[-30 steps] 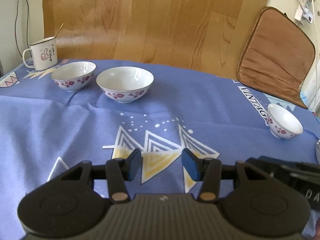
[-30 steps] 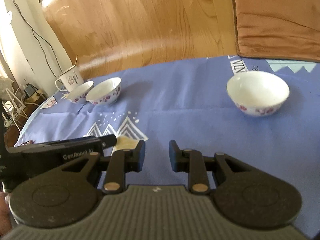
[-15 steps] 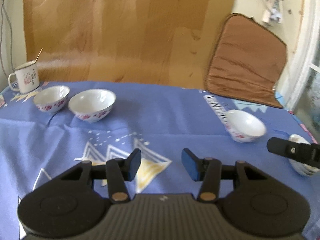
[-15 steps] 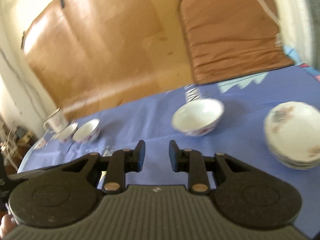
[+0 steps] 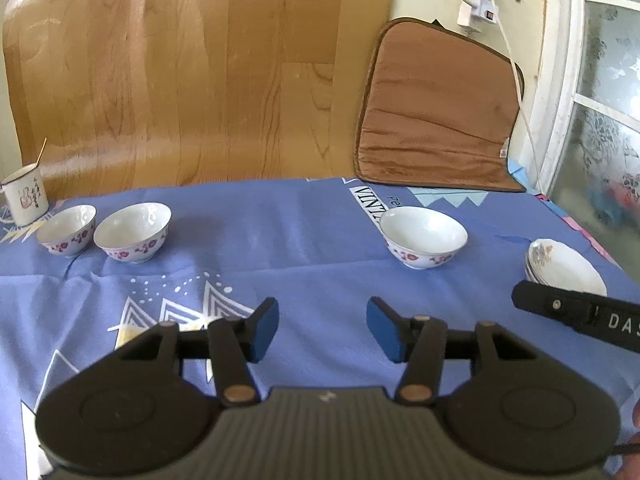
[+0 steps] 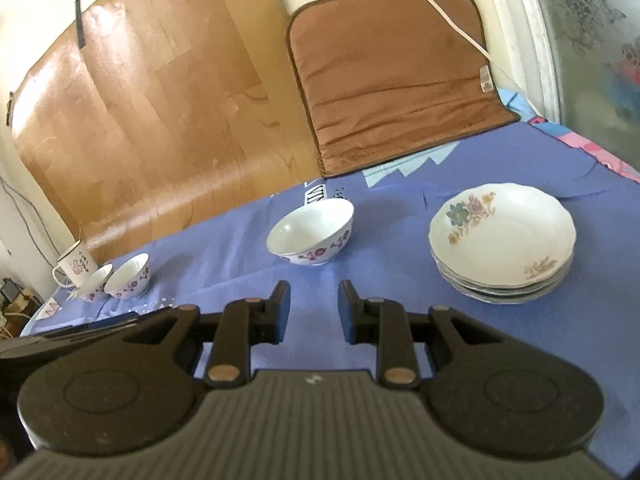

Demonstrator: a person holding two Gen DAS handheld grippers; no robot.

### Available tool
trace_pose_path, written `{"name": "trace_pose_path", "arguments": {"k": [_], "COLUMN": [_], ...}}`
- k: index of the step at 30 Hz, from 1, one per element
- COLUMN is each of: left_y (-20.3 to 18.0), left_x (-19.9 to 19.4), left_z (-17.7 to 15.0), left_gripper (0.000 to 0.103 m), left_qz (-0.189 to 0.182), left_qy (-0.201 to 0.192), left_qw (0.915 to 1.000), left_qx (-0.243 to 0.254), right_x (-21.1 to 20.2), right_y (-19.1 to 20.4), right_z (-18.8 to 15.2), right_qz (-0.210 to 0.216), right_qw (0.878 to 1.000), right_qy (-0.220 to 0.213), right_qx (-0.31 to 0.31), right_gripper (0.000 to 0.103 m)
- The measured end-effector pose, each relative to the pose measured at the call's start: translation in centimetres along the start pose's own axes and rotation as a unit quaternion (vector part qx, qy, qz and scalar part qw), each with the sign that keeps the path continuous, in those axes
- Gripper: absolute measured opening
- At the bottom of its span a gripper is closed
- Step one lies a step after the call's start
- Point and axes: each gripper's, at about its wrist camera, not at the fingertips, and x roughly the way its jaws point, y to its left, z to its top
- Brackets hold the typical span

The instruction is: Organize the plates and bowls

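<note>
Two white flowered bowls (image 5: 132, 233) (image 5: 66, 230) sit side by side at the far left of the blue cloth. A third bowl (image 5: 423, 236) stands alone right of centre; it also shows in the right wrist view (image 6: 311, 237). A stack of flowered plates (image 6: 502, 243) lies at the right, and also shows in the left wrist view (image 5: 564, 265). My left gripper (image 5: 322, 328) is open and empty above the cloth. My right gripper (image 6: 313, 312) is open and empty, short of the lone bowl and left of the plates.
An enamel mug (image 5: 24, 194) with a stick in it stands at the far left corner. A wooden board (image 5: 192, 80) and a brown cushion (image 5: 436, 120) lean against the wall behind the table. A window frame (image 5: 560, 80) and white cable are at the right.
Both grippers have pulled back and swung right. The lone bowl and the plate stack have come into view; the two left bowls now look farther off. Both grippers stay open.
</note>
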Motion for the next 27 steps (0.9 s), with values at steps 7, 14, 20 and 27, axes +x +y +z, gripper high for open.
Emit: {"name": "trace_pose_path", "arguments": {"k": [7,14,20,27], "left_y": [-0.4,-0.4,-0.3,-0.2], "left_x": [-0.6,-0.8,-0.8,-0.8], "left_z": [0.0,-0.2,-0.3,-0.4], "left_gripper": [0.052,0.056,0.058,0.062], "left_qz": [0.006,0.012,0.013,0.015], "left_qy": [-0.008,-0.015,-0.016,-0.017], "left_qw": [0.9998,0.9995,0.9995,0.9994], "left_qx": [0.015,0.023,0.025,0.026], "right_x": [-0.8,-0.9,-0.9,-0.9], "right_y": [1.4,1.7,2.2,2.4], "right_z": [-0.2,-0.4,-0.6,-0.7], "right_qz": [0.015,0.016,0.017,0.017], "right_qw": [0.999,0.999,0.999,0.999], "right_qy": [-0.015,-0.017,-0.019,-0.02], "right_qx": [-0.026,-0.026,-0.033,-0.033], "right_gripper": [0.03,0.03,0.03,0.032]}}
